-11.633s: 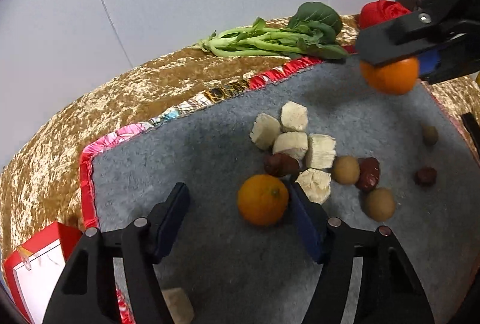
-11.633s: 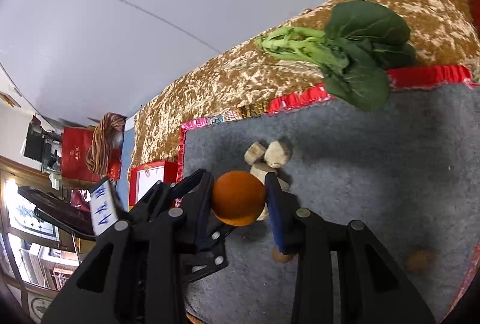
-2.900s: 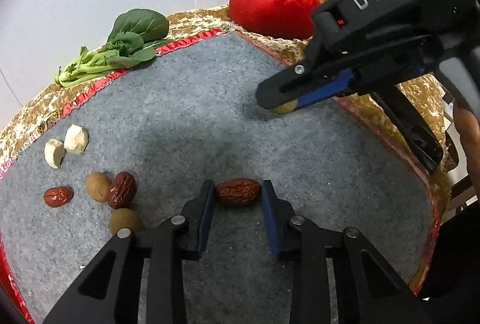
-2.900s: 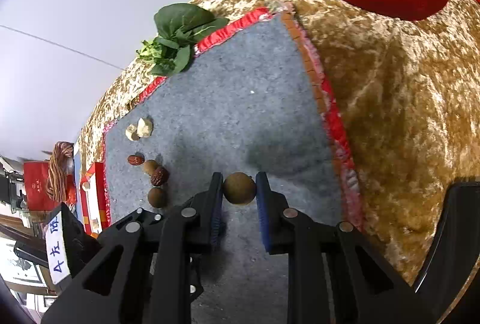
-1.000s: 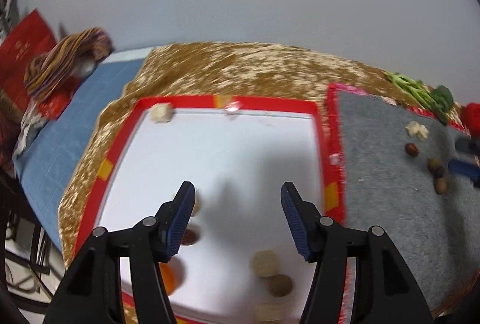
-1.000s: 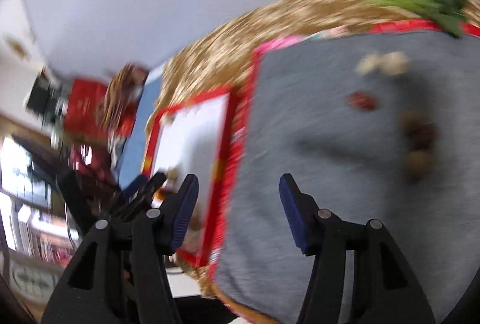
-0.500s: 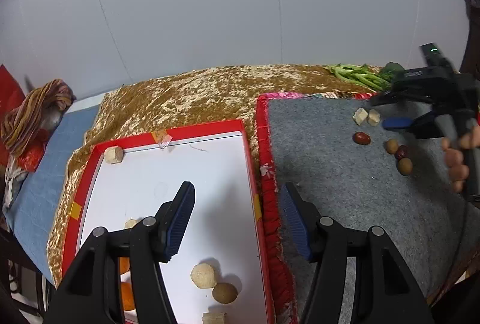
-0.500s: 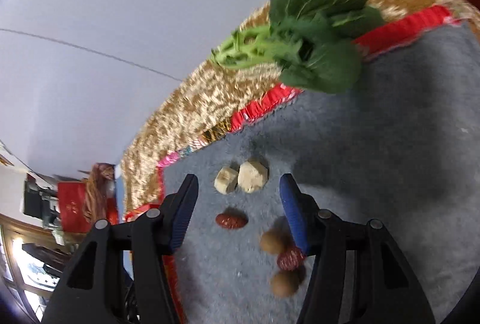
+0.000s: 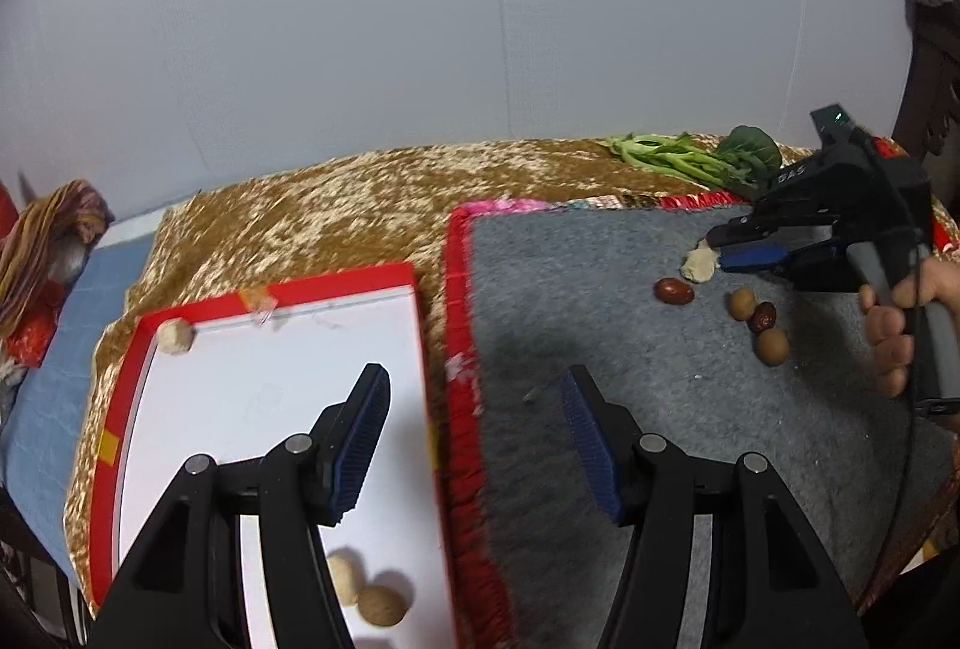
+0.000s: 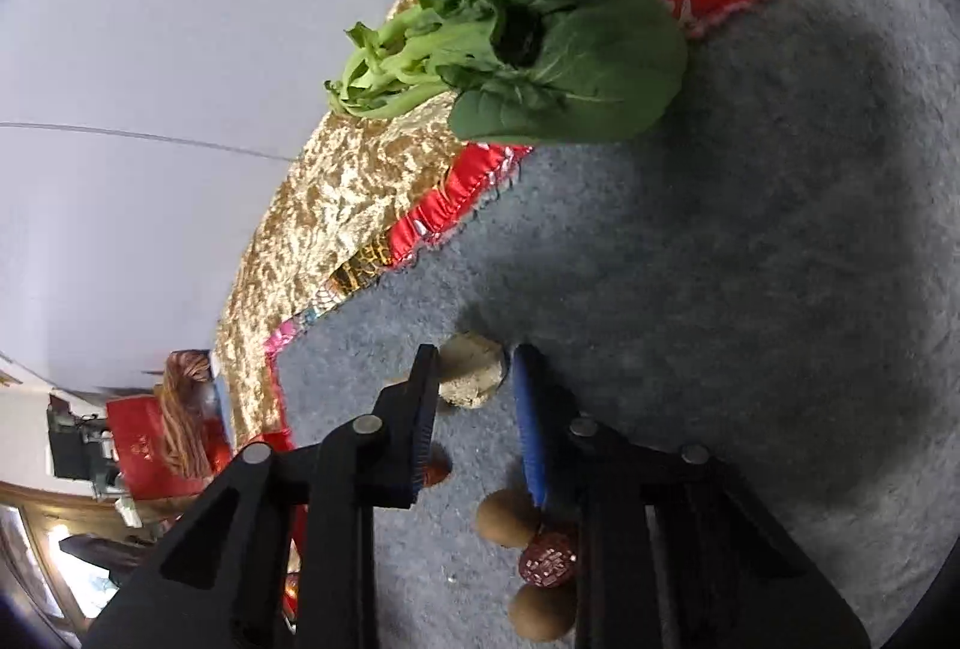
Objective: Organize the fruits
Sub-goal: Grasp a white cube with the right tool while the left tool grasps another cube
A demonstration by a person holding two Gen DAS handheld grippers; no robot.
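Note:
My left gripper is open and empty, hovering over the border between the white red-rimmed tray and the grey mat. The tray holds a pale chunk at its far corner and two round pieces near me. My right gripper straddles a pale cut chunk on the mat, jaws narrowed around it with small gaps. In the left wrist view this gripper sits at the chunk. A red date, two brown round fruits and a second date lie close by.
A bunch of leafy greens lies at the mat's far edge on the gold cloth. A striped bundle and blue cloth are at far left. A grey wall stands behind the table.
My right gripper has dropped to the mat and narrowed around a pale chunk. My left gripper has swung slightly right, still open over the tray edge.

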